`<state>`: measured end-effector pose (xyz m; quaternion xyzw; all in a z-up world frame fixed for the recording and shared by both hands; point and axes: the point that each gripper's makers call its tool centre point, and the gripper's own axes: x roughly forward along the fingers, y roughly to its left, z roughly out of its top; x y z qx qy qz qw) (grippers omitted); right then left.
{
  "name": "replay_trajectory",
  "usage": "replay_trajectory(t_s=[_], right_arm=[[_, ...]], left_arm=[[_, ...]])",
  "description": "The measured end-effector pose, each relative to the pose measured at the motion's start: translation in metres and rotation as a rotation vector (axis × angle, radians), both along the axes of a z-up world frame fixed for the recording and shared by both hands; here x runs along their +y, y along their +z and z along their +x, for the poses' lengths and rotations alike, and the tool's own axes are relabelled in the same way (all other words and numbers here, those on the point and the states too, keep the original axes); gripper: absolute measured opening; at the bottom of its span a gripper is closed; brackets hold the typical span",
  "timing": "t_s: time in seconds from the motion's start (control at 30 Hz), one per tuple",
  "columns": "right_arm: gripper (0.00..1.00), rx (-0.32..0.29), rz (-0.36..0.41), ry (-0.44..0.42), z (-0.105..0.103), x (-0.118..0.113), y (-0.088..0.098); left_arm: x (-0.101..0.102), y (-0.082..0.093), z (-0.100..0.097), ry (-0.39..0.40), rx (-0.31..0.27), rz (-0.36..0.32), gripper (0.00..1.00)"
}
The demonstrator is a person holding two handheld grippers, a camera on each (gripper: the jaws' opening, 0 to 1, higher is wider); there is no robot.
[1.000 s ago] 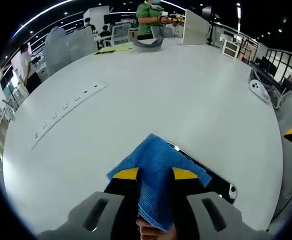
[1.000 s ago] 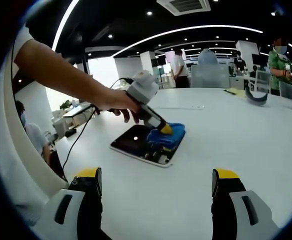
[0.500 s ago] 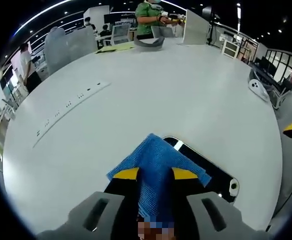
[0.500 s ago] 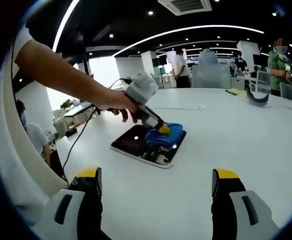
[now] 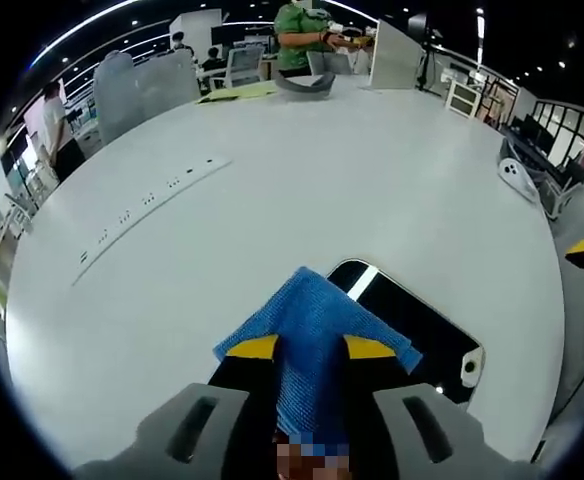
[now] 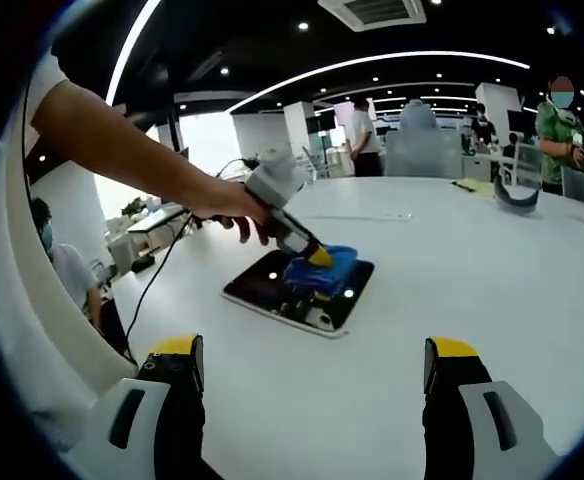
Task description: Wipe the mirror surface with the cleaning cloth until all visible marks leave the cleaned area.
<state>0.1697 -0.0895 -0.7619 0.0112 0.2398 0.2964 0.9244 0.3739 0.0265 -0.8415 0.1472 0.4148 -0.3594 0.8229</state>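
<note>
Left gripper view: your left gripper [image 5: 310, 347] is clenched on the cloth [image 5: 317, 330], which spills forward from between the jaws onto the mirror [image 5: 427, 335]. More dark glass shows ahead and right of the jaws than a second ago, with a bright strip of reflection at the far corner, so you have dragged the cloth back along the glass. That reads as a wipe stroke under way, not the end. No marks can be made out on the bared glass at this size.

Right gripper view: your right gripper [image 6: 312, 375] is released, jaws wide apart, gripping nothing, hovering over the table [image 6: 492, 270]. Mirror lies ahead, slightly left, well apart from it. There the left gripper presses the cloth nearer the mirror's middle than before, far edge now bare.
</note>
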Motion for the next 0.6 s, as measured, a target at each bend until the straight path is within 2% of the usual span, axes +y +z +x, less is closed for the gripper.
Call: replay_trajectory(t_s=[0.6], right_arm=[[0.91,-0.011,-0.006,0.000,-0.0016,0.0027,0.0044]], left_arm=[[0.0044,0.0002,-0.0061,-0.008,-0.024,-0.002,0.22]])
